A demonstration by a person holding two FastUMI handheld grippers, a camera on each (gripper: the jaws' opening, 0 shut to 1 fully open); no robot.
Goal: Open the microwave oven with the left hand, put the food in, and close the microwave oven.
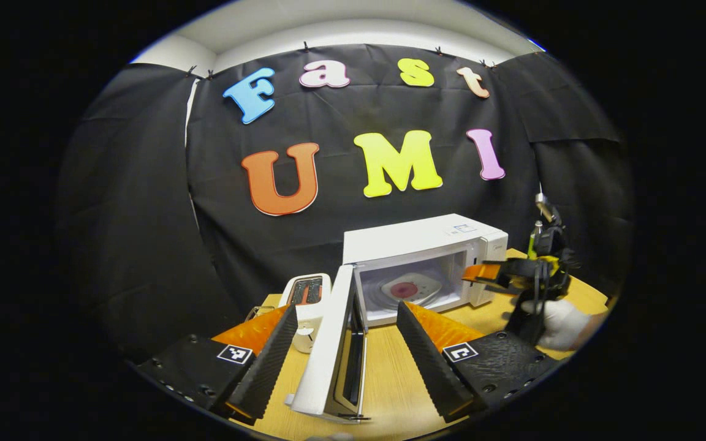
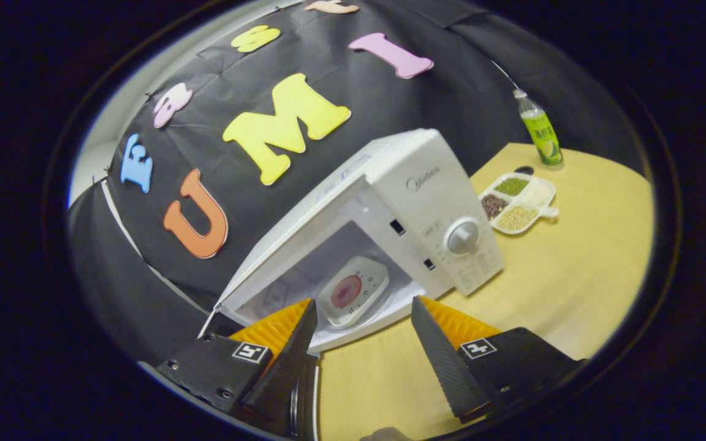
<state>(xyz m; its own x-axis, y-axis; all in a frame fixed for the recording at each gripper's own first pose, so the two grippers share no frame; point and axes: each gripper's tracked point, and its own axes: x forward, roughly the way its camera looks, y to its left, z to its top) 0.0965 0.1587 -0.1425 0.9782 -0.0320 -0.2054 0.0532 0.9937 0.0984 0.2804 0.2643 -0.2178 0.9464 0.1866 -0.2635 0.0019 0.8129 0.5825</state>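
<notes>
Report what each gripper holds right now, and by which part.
Nothing is held. The left gripper stands open astride the white microwave door, fingers off it; the right gripper is open and empty.

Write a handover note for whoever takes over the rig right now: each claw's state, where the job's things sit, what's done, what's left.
Left claw: open, empty, with the edge of the swung-out microwave door between its fingers, not gripped.
Right claw: open, empty, in front of the oven opening.
Microwave: on the wooden table, door wide open.
Food: white plate with something reddish on it sits inside the cavity.
Done: door opened, food in.
Left: close the door with the left claw, with the right claw out of its way.
</notes>
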